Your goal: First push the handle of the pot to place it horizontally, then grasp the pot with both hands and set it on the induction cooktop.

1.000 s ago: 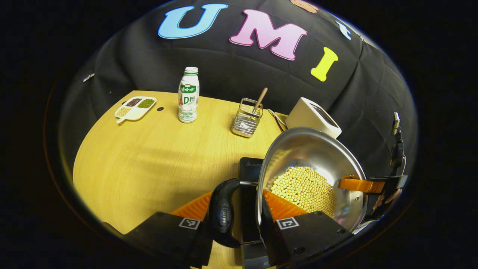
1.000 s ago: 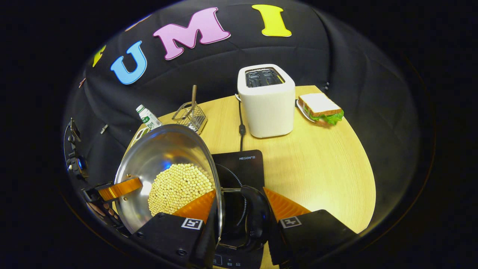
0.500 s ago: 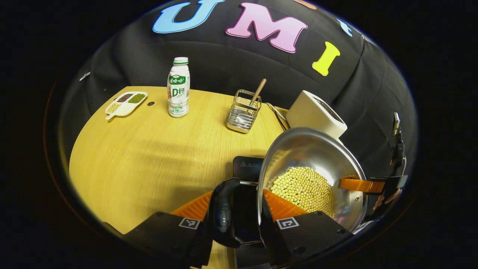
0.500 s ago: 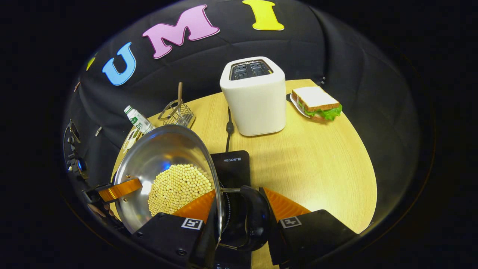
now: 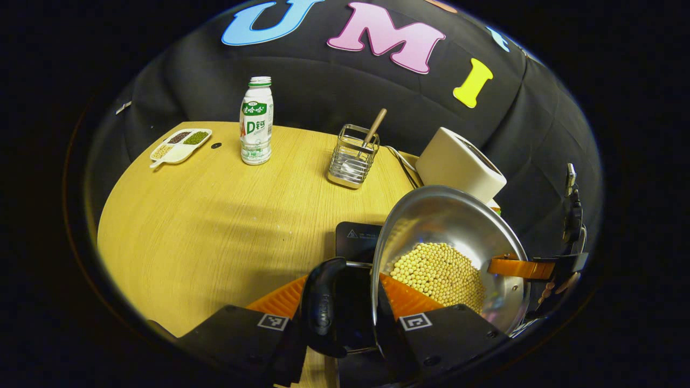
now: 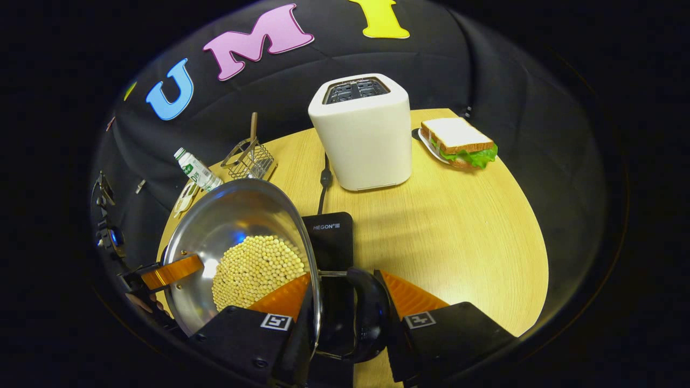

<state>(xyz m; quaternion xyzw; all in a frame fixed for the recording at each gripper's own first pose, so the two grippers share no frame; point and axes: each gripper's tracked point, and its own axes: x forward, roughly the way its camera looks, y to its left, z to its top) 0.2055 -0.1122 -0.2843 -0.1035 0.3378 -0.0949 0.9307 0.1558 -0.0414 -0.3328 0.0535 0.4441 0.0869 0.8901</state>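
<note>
While the left gripper point(image 5: 347, 293) pinches one black side handle point(image 5: 322, 307) of the shiny pot point(image 5: 450, 215), the right gripper point(image 6: 345, 293) pinches the other black handle point(image 6: 368, 315) on the far side. On each gripper, one finger sits outside the handle and the other sits inside the pot's rim. Each gripper shows small at the far side of the pot in the other one's view.

Held between the two grippers, the pot sits over the black induction cooktop point(image 6: 330, 237). I cannot tell if it touches the cooktop. Inside the pot is a heap of little yellow beans point(image 5: 437, 272).

All of this is on a round wooden table point(image 5: 215, 215). Behind the cooktop stands a white toaster point(image 6: 360, 132), and its cord point(image 6: 323, 180) runs down toward the cooktop. A sandwich point(image 6: 458, 143) on a plate lies just beside the toaster. Farther off are a wire basket point(image 5: 353, 164) with a wooden stick in it, a white bottle point(image 5: 256, 121), and a small tray point(image 5: 179, 145) of beans near the table's edge.
</note>
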